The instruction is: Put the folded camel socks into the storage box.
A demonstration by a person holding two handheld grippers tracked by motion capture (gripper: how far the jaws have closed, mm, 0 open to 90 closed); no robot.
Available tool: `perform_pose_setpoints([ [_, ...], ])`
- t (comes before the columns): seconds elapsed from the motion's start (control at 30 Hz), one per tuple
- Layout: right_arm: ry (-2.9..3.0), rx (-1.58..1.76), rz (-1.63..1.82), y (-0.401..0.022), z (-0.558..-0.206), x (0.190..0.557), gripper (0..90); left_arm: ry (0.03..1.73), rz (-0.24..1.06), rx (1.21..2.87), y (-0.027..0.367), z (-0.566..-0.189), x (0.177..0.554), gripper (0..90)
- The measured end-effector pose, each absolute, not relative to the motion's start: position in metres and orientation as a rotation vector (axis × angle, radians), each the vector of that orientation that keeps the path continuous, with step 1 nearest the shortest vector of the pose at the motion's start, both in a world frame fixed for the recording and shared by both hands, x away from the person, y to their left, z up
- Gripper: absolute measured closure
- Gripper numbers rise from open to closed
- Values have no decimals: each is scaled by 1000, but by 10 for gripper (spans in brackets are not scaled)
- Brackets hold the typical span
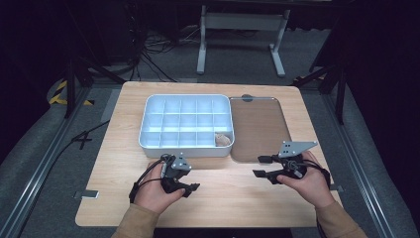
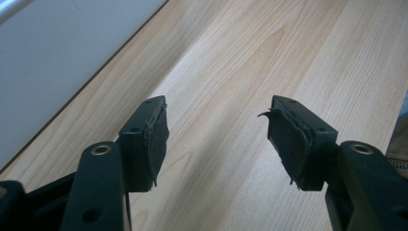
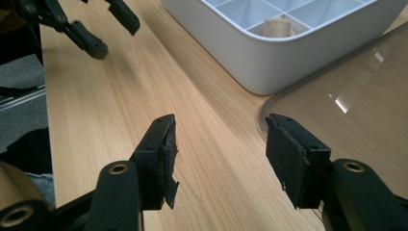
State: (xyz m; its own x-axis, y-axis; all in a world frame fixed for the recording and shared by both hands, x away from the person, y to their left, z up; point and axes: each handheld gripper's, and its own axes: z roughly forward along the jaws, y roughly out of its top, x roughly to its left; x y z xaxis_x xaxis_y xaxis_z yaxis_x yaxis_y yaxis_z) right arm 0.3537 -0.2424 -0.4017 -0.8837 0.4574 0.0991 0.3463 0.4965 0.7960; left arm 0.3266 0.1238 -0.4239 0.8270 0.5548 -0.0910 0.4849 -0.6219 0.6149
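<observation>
The worktop (image 1: 223,198) is a pale wood-grain board with rounded corners, set on grey carpet in a dark room. Beyond it, at twelve o'clock, stand the white legs of a frame (image 1: 241,37) with black cables (image 1: 153,54) trailing across the floor; a yellow-and-black striped strip (image 1: 62,91) lies at ten o'clock. No brand, label or writing can be read anywhere.

At the worktop's middle sits a white compartment tray (image 1: 186,148); a small tan piece (image 1: 223,140) lies in the compartment at its five o'clock corner. Touching the tray's three o'clock side lies a clear lid (image 1: 257,126), flat on the wood.

The left hand-held gripper (image 1: 192,187) rests at seven o'clock just in front of the tray, its jaws spread wide with nothing between them. The right hand-held gripper (image 1: 261,166) sits at five o'clock by the lid's near edge, jaws wide apart and holding nothing; its pads (image 3: 288,159) have bare wood between them.
</observation>
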Motion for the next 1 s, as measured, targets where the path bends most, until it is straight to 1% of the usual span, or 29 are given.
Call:
perform_pose_setpoints([
  [0.1,2611,702,1327,-243,-407,353,451,766,143,2362,125,-424,326,401],
  [0.63,2647,697,1224,-246,-465,348,432,797,139,2375,131,-432,331,399],
  [0.8,2632,705,1228,-250,-474,347,426,815,139,2371,134,-434,332,399],
  [1.0,2606,698,1246,-249,-473,347,413,816,152,2378,138,-437,334,394],
])
